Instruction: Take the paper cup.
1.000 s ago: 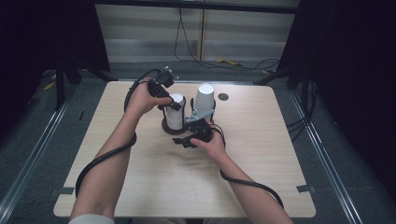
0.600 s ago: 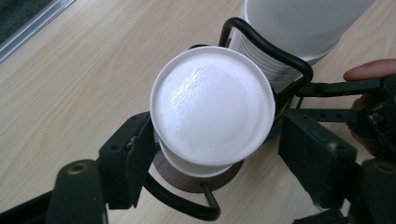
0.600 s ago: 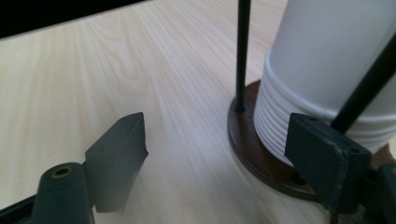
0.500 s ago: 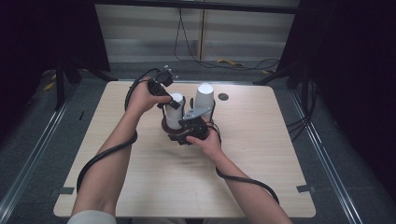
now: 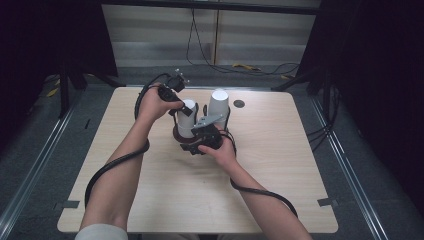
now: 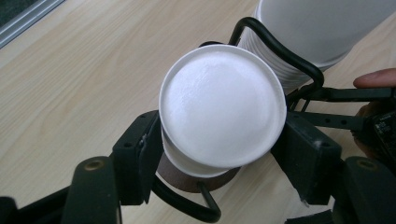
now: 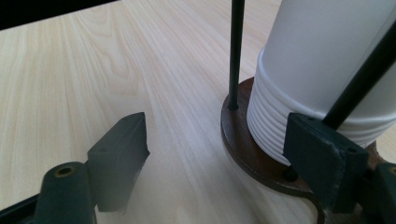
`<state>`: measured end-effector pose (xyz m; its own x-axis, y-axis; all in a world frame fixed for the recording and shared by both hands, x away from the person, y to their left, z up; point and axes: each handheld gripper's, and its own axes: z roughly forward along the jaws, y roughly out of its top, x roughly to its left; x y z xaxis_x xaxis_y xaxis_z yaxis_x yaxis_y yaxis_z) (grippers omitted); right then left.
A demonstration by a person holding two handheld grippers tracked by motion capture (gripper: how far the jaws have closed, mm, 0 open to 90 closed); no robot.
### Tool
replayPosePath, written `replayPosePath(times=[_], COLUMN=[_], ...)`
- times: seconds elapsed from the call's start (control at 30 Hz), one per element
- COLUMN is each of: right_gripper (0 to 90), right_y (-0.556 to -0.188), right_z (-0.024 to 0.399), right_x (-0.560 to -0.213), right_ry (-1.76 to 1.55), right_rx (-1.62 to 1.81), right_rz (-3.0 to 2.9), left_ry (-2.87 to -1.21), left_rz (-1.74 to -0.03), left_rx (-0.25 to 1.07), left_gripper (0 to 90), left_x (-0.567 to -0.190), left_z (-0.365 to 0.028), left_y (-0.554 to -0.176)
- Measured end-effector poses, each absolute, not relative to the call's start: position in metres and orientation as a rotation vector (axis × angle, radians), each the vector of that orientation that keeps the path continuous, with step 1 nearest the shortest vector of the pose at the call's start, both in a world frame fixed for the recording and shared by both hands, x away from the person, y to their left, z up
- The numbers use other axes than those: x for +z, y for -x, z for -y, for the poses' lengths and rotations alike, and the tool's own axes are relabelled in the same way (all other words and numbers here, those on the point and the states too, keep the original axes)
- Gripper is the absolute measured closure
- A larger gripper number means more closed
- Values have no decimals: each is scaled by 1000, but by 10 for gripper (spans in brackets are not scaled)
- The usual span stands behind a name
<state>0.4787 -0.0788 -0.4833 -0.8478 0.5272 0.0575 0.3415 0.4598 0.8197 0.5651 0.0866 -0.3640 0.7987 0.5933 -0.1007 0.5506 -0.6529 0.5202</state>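
You have 2 stacks of white cups [image 5: 187, 116] [image 5: 218, 106], 1 brown wire-framed holder [image 7: 252, 154], 2 grippers [image 5: 176, 102] [image 5: 201, 145], and 1 wooden table [image 5: 280, 165] before you.

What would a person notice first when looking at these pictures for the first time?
Two stacks of upside-down white paper cups stand in a black wire holder on a round brown wooden base near the middle of the pale wooden table. The left gripper clamps the top cup of the left stack.
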Motion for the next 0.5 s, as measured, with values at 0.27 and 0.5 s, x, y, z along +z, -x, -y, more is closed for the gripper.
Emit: replayPosePath(times=[0.27, 0.5], right_gripper=[224, 223], right_y=[-479, -480], right_z=[80, 80], right_x=[-484, -484], right_ry=[-767, -759], right_rx=[1340, 1344], right_rz=[-2505, -2509], left_ry=[-2469, -2464], left_rz=[-870, -887], left_rx=[92, 103], left_gripper=[350, 351], left_x=[-358, -343], left_z=[-84, -84], left_y=[-563, -562])
